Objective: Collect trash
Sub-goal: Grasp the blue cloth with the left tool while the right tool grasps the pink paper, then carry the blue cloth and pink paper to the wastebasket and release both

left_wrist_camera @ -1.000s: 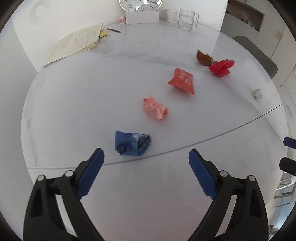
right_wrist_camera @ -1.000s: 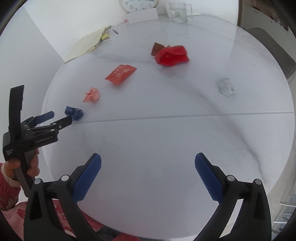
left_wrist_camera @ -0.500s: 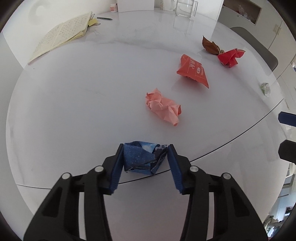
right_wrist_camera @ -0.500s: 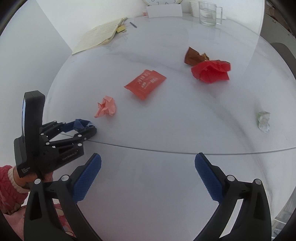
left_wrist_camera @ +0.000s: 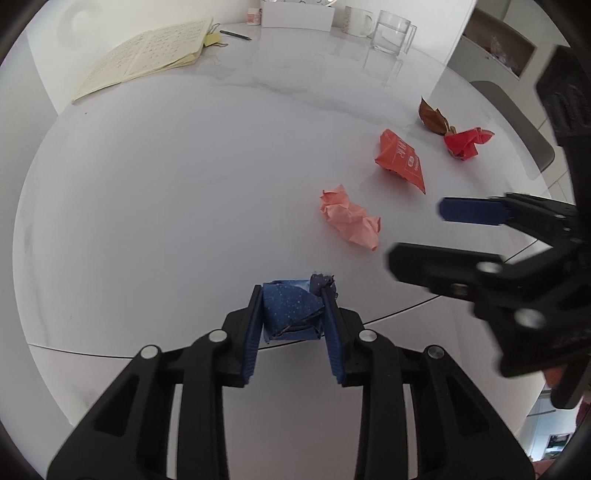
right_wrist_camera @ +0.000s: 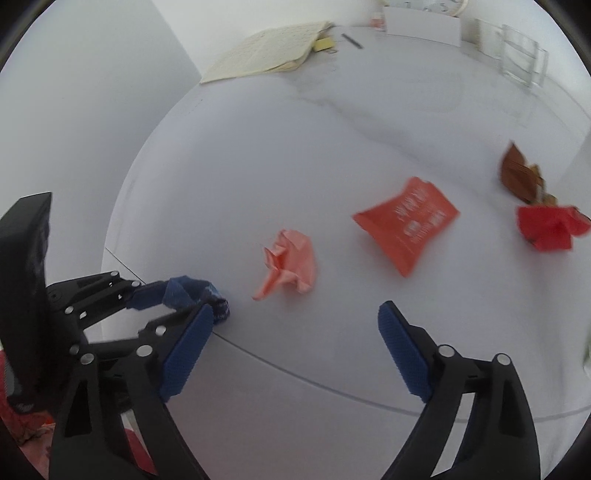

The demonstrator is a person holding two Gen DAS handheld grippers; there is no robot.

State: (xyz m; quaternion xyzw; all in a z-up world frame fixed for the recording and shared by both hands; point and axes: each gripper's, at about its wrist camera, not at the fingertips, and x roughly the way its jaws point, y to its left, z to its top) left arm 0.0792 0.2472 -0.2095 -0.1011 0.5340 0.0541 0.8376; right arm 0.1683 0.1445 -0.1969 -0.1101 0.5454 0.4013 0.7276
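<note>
Since the earlier frame, the left gripper (left_wrist_camera: 291,321) has been closed and its blue fingers (left_wrist_camera: 251,332) are now clenched on the blue wad (left_wrist_camera: 291,310), which was lying free on the table (left_wrist_camera: 166,206) a second ago; the wad is pressed between both pads at 6 o'clock in the left wrist view, right on the dark seam (left_wrist_camera: 85,352) that crosses the tabletop. The right gripper (right_wrist_camera: 295,350) has been swung in beside it and is seen entering at 3 o'clock of the left wrist view; its jaws are closing, nothing is between them, and the pink crumpled paper (right_wrist_camera: 291,264) lies just beyond its fingers (right_wrist_camera: 404,354). Past the pink paper, toward 1 o'clock in the right wrist view, an orange packet (right_wrist_camera: 406,225) is seen lying flat, and farther off at 3 o'clock a red crumpled wrapper (right_wrist_camera: 546,227) is touched by a brown wrapper (right_wrist_camera: 517,173). The table is round, white and glossy with faint grey marbling. At its far edge an open notebook (left_wrist_camera: 144,59) is laid at 11 o'clock, a pen (left_wrist_camera: 234,35) beside it, then a white card (left_wrist_camera: 295,16), a white mug (left_wrist_camera: 360,22) and a glass mug (left_wrist_camera: 393,37) toward 1 o'clock. White walls are seen behind, and a grey chair back (left_wrist_camera: 517,122) and a cabinet niche (left_wrist_camera: 498,40) at the right.
</note>
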